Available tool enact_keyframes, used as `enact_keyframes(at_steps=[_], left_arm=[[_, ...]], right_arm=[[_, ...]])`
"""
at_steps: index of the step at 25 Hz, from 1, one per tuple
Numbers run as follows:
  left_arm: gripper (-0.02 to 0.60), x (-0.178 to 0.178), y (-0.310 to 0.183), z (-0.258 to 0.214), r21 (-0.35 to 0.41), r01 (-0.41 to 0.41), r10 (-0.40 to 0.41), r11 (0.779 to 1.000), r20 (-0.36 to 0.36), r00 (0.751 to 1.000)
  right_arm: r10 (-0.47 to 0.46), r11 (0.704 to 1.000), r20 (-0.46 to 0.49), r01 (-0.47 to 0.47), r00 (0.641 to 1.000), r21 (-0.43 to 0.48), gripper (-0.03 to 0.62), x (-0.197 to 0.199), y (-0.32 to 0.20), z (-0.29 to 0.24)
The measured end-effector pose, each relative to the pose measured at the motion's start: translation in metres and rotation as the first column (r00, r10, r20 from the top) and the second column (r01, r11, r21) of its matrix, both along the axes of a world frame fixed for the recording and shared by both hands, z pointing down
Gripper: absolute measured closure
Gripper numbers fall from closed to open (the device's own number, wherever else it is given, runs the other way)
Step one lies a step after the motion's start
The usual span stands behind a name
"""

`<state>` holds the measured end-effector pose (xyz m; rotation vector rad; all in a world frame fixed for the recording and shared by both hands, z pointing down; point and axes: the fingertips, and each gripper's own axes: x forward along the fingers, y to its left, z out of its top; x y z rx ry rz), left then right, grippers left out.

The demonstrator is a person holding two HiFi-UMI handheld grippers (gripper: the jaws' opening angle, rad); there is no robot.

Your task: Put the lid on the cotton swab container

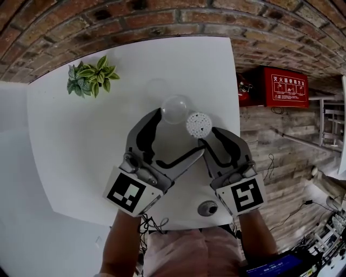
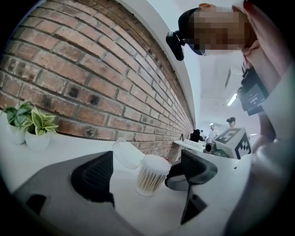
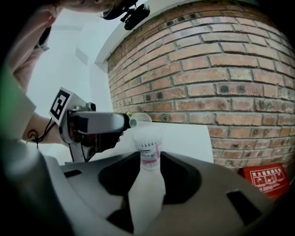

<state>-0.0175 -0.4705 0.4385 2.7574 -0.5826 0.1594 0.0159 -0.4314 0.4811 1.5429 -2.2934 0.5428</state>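
Observation:
The cotton swab container (image 1: 199, 124) stands upright on the white table (image 1: 81, 140), without a lid and full of swabs. My right gripper (image 1: 205, 136) is shut on it; in the right gripper view both pads touch the sides of the container (image 3: 148, 148). The clear round lid (image 1: 175, 108) lies just left of the container, off it. In the left gripper view the lid (image 2: 127, 152) leans tilted beside the left jaw's tip. My left gripper (image 1: 178, 132) stands wide open; the container (image 2: 151, 174) is between its jaws, untouched.
A small potted plant (image 1: 91, 78) sits at the table's far left corner. A brick wall (image 1: 162, 16) runs along the far edge. Beyond the table's right edge hangs a red fire box (image 1: 281, 86). A round grommet (image 1: 207, 208) sits near the front edge.

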Motion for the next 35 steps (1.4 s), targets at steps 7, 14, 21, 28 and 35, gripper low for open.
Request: enact_keyframes(at_steps=[7, 14, 21, 28, 35], left_arm=[[0.112, 0.01, 0.016, -0.013, 0.059, -0.08, 0.076, 0.995, 0.06, 0.995], [0.117, 0.022, 0.032, -0.024, 0.129, -0.156, 0.146, 0.979, 0.088, 0.985], [0.117, 0.029, 0.041, -0.033, 0.183, -0.208, 0.19, 0.961, 0.109, 0.976], [0.118, 0.034, 0.05, -0.04, 0.225, -0.246, 0.221, 0.943, 0.131, 0.966], [0.12, 0.035, 0.055, -0.041, 0.233, -0.253, 0.225, 0.939, 0.141, 0.964]], right_arm=[[-0.014, 1.0, -0.001, 0.014, 1.0, 0.004, 0.453, -0.003, 0.001, -0.001], [-0.017, 1.0, 0.004, 0.017, 1.0, 0.002, 0.453, -0.005, 0.002, -0.002], [-0.018, 1.0, 0.009, 0.017, 1.0, 0.005, 0.454, -0.005, 0.001, -0.004], [-0.015, 1.0, 0.013, 0.014, 1.0, 0.007, 0.454, 0.0, 0.007, -0.007], [0.022, 0.999, 0.02, -0.023, 1.0, 0.045, 0.457, 0.018, 0.013, -0.011]])
